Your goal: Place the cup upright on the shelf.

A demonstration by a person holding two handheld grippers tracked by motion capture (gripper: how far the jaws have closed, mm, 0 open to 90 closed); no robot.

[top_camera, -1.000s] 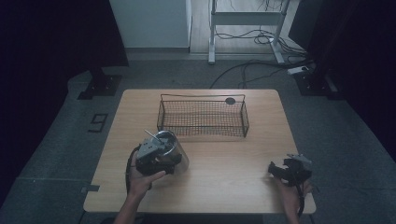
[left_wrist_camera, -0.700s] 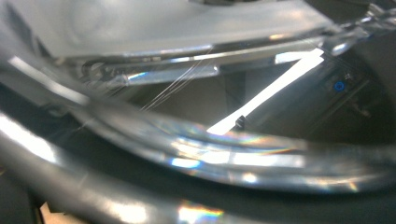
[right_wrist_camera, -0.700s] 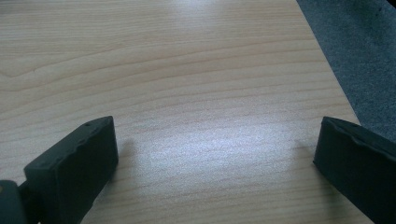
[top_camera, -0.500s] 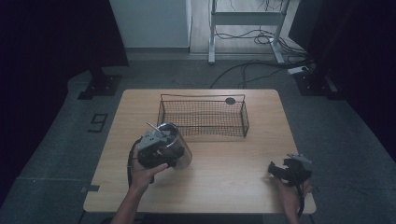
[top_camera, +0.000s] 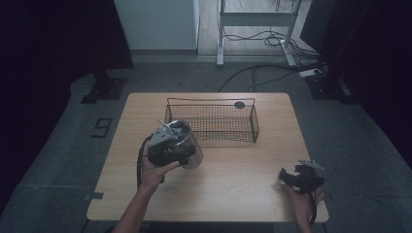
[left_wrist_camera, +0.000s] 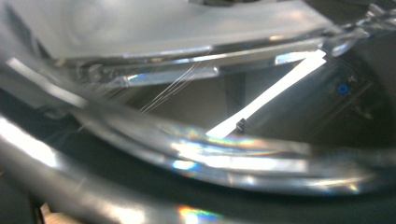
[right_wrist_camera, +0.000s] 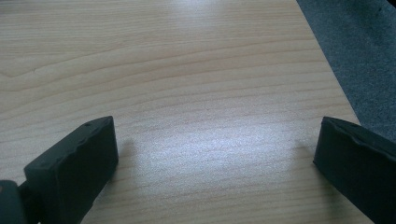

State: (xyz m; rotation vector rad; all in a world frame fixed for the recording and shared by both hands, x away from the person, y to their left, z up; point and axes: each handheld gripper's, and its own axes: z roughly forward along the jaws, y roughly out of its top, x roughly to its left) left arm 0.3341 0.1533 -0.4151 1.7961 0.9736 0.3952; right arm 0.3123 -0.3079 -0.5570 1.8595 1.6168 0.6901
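Left gripper [top_camera: 167, 145] carries a shiny round steel pot with a thin wire handle [top_camera: 187, 145], tilted, lifted off the light wooden table [top_camera: 233, 189], left of centre in the high view. The pot sits just in front of the lower-left corner of the black wire-mesh basket [top_camera: 214, 121], its rim close to the basket's near wall. In the left gripper view, curved polished metal [left_wrist_camera: 196, 154] lies tight against the lens; jaws hidden, but judged clenched on the pot since it hangs in the air. Right gripper [right_wrist_camera: 215, 154] rests at the frame's lower right, jaws spread wide over bare tabletop.

Step in hand, by judgement: transport toward the basket. Next move calls for raising the pot over the near wall, levelling it, then lowering inside.
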